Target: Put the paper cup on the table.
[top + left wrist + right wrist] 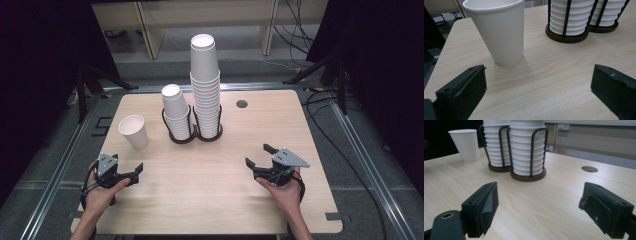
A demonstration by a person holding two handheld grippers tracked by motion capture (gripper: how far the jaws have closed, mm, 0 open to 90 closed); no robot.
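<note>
One loose cup (133, 131) stands just ahead of the spread left tool (131, 172).

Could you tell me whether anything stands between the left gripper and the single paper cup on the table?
Nothing visible does. The left gripper is open and faces the loose cup across bare table; the cup stacks stand off to one side.

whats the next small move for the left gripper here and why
Probably ease the left gripper forward toward the single paper cup, keeping the jaws wide. The cup stands upright and alone on the table, apart from the two cup stacks in the holder. In the left gripper view it sits ahead of the open jaws, offset toward the left one, so a slight turn that way should centre it.
</note>
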